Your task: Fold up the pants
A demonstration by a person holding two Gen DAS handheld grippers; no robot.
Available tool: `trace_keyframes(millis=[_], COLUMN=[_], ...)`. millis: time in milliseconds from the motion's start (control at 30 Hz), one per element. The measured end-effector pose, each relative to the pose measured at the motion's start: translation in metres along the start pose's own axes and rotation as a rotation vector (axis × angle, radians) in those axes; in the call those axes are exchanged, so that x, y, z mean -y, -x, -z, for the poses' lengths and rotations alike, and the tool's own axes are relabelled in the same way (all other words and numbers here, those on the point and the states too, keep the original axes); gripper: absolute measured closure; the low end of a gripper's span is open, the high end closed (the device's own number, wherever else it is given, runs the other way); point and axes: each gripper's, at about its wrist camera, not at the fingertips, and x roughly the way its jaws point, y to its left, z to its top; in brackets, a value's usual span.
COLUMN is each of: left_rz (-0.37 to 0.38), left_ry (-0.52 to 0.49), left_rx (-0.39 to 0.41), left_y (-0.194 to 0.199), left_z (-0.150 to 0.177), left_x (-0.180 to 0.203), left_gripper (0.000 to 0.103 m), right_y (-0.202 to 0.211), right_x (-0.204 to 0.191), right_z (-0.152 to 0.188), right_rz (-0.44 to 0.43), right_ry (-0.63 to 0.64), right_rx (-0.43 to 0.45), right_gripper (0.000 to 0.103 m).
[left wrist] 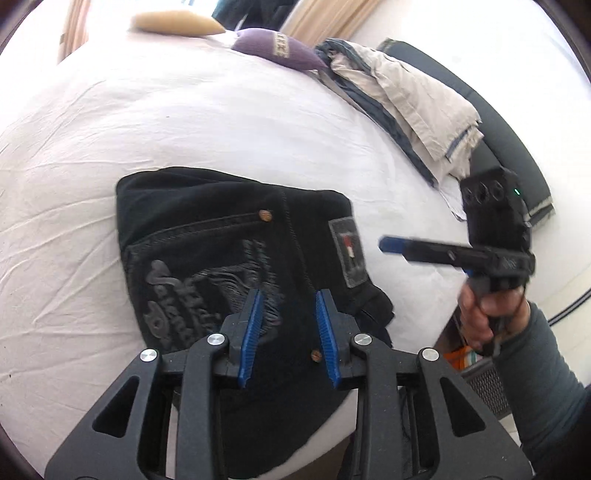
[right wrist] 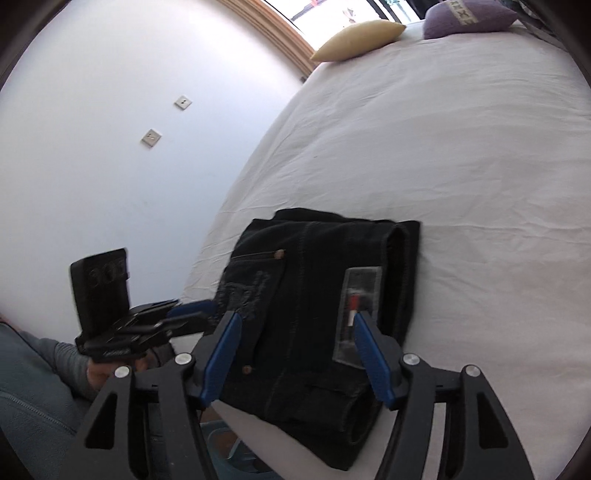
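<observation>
Black jeans (left wrist: 236, 266) folded into a compact rectangle, lying in the lower centre of the left wrist view on the white bedsheet (left wrist: 184, 122), near the bed's front edge; embroidered back pocket and grey waistband patch (left wrist: 347, 254) facing up. Same bundle in the lower centre of the right wrist view, rolled folds showing at its near end.

Left gripper (left wrist: 288, 295) hovering low over the pocket, blue pads spread apart, nothing between them. Right gripper (right wrist: 295, 317) likewise spread wide, empty, above the patch; seen from the side at the right edge of the left wrist view, held off the fabric.

Judged nearly or fully done. Possible trouble: thick denim springing open once unweighted, layers sliding apart. Bundle close to the mattress edge, so a nudge from either pad could tip the near end over the side. A pad catching the pocket seam or the patch on lifting could drag the top layer askew.

Sheet lightly creased, soft, likely to give under pressure. Yellow cushion (left wrist: 177, 22) and purple cushion (left wrist: 273, 48) at the top of the frame; pile of beige and blue-grey bedding (left wrist: 410, 107) at upper right. White wall with two wall plates (right wrist: 151, 138) at left of the right wrist view; wooden frame along the top.
</observation>
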Motion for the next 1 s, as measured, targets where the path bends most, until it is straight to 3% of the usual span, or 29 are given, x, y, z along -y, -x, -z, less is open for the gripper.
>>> trace_keyframes(millis=[67, 133, 200, 267, 300, 433, 533, 600, 667, 800, 900, 1000], left_rz=[0.005, 0.022, 0.025, 0.044, 0.037, 0.054, 0.074, 0.127, 0.226, 0.42, 0.452, 0.525], left_ry=[-0.002, -0.017, 0.015, 0.017, 0.002, -0.013, -0.021, -0.003, -0.004, 0.117, 0.082, 0.061], left_rx=[0.002, -0.031, -0.057, -0.048, -0.047, -0.033, 0.016, 0.017, -0.008, -0.088, -0.027, 0.012], left_y=[-0.006, -0.02, -0.033, -0.037, -0.04, -0.038, -0.027, -0.017, -0.023, -0.045, -0.034, -0.024], left_z=[0.001, 0.002, -0.002, -0.002, -0.002, -0.009, -0.027, -0.041, -0.059, -0.063, -0.045, -0.016], left_x=[-0.01, -0.015, -0.028, -0.031, -0.029, -0.024, -0.035, -0.044, -0.058, -0.1, -0.103, -0.096], left_gripper=[0.075, 0.075, 0.075, 0.075, 0.075, 0.075, 0.075, 0.075, 0.075, 0.075, 0.075, 0.075], right_y=[-0.018, -0.035, -0.041, -0.03, -0.025, -0.005, 0.009, 0.005, -0.01, -0.043, -0.044, -0.04], right_x=[-0.004, 0.005, 0.022, 0.037, 0.04, 0.034, 0.015, -0.008, -0.019, 0.006, 0.036, 0.053], right_z=[0.011, 0.025, 0.039, 0.046, 0.048, 0.051, 0.039, 0.026, 0.015, 0.006, 0.02, 0.038], right_rz=[-0.034, 0.001, 0.033, 0.012, 0.021, 0.106, -0.033, -0.144, -0.215, -0.143, -0.123, -0.187], right_ry=[-0.011, -0.048, -0.081, -0.129, -0.14, -0.093, -0.078, -0.017, 0.012, -0.076, -0.161, -0.225], right_rx=[-0.046, -0.105, -0.141, -0.11, -0.111, -0.147, -0.062, -0.028, -0.03, -0.077, -0.094, -0.085], right_gripper=[0.037, 0.037, 0.052, 0.066, 0.068, 0.06, 0.059, 0.053, 0.051, 0.051, 0.051, 0.052])
